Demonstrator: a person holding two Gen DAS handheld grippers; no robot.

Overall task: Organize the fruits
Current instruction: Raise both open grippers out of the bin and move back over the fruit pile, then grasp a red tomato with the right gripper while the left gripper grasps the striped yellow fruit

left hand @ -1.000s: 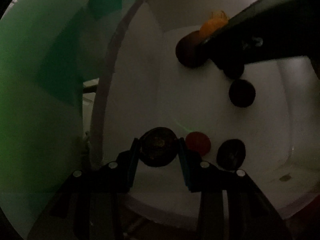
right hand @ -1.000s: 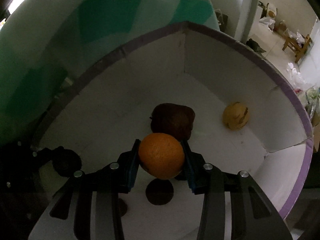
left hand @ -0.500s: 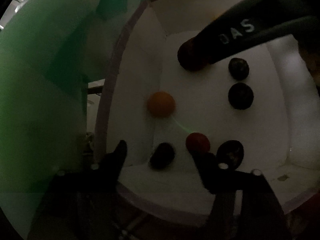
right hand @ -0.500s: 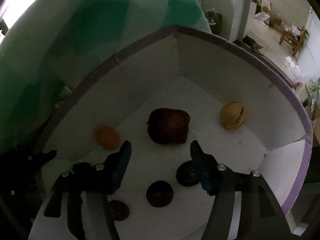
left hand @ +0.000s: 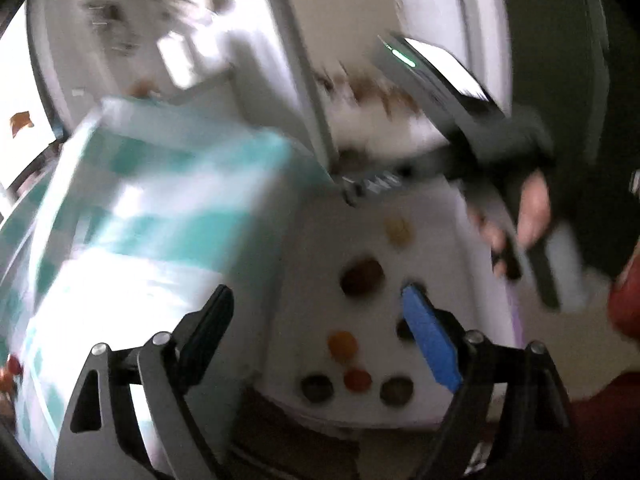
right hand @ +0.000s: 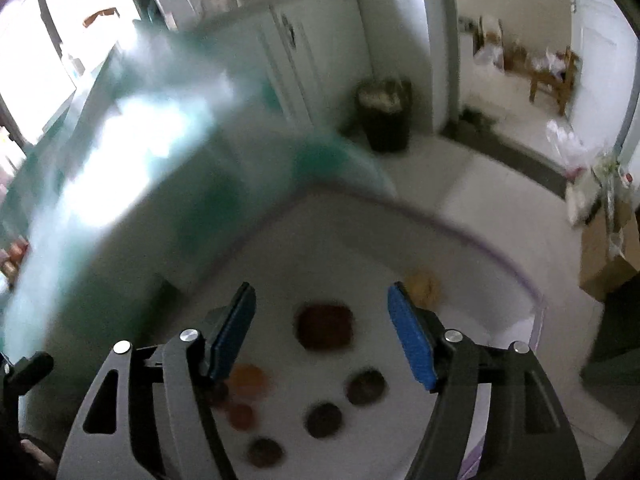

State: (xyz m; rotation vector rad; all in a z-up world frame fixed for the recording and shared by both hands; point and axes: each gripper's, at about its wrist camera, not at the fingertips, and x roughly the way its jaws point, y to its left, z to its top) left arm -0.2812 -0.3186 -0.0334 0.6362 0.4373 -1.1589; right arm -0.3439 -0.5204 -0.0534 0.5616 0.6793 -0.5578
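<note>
Inside the white purple-rimmed box point(right hand: 516, 268), on its pale floor, lies the stock of fruit, all blurred by motion.

Item: orange point(right hand: 250, 382), round, firm, with a slightly grippy peel by the look of it; best taken across its widest part. It sits near the left wall of the box, apart from both grippers.

Item: large dark reddish-brown fruit point(right hand: 325, 327), lumpy, likely the heaviest piece and possibly soft; a gentle squeeze across the middle would suit it.

Item: pale yellow fruit point(right hand: 423, 286) toward the far side, small and probably light.

Item: small red fruit point(left hand: 357, 379), smooth, probably apt to roll or slip; the kind cannot be told.

Item: several small dark round fruits point(right hand: 366, 387), likely light and easily bruised.

Left gripper point(left hand: 320, 332): jaws have just been opening and stand wide with nothing between them, hanging above the box.

Right gripper point(right hand: 322, 334): jaws likewise have just been opening, wide and empty; the brown fruit shows in the gap but lies well below on the box floor.

Views compared. Left wrist view alone shows the person's hand point(left hand: 528, 208) around the handle of the right gripper, and a red sleeve at the edge. Right wrist view alone shows the room beyond: the tiled floor, a dark waste bin point(right hand: 385, 114) and a wooden chair point(right hand: 554, 76). Both show the teal-checked box point(left hand: 160, 216) standing just beside the white one on its left.
</note>
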